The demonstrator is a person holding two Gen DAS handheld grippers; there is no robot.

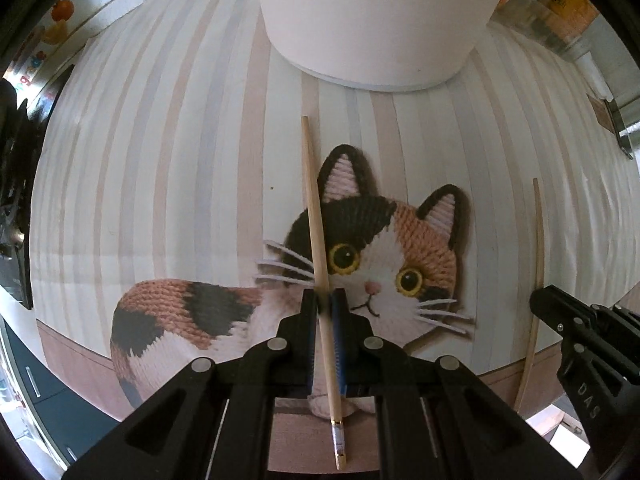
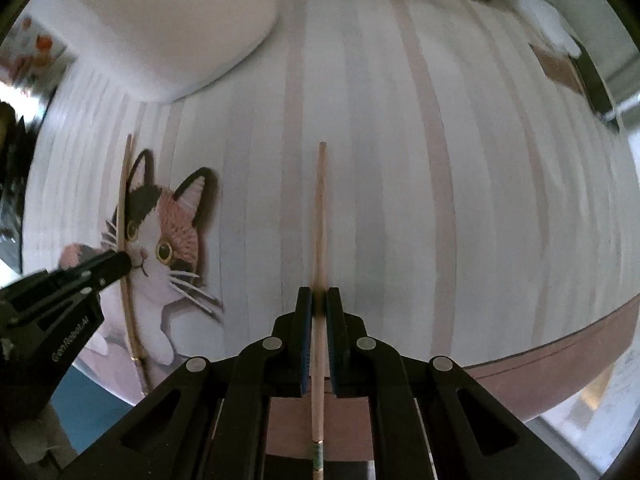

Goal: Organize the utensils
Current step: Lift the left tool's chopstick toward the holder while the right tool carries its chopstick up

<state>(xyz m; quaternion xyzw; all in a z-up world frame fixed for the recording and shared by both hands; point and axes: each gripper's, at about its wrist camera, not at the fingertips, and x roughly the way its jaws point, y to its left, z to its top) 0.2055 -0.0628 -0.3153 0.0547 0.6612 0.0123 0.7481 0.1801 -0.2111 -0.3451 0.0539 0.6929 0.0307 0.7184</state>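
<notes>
Each claw is pinched tight on its own chopstick: the left gripper [image 1: 324,300] has one [image 1: 316,216] over the cat mat [image 1: 168,168], the right gripper [image 2: 319,298] holds the other [image 2: 320,216]. Tips aim toward the white tub [image 1: 372,20], probably so they drop straight in.

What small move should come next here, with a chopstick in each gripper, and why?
Probably carry both forward and up toward the white container. The left gripper is shut on the left chopstick, the right gripper on the right chopstick; both tips point toward it over the striped cat mat.
</notes>
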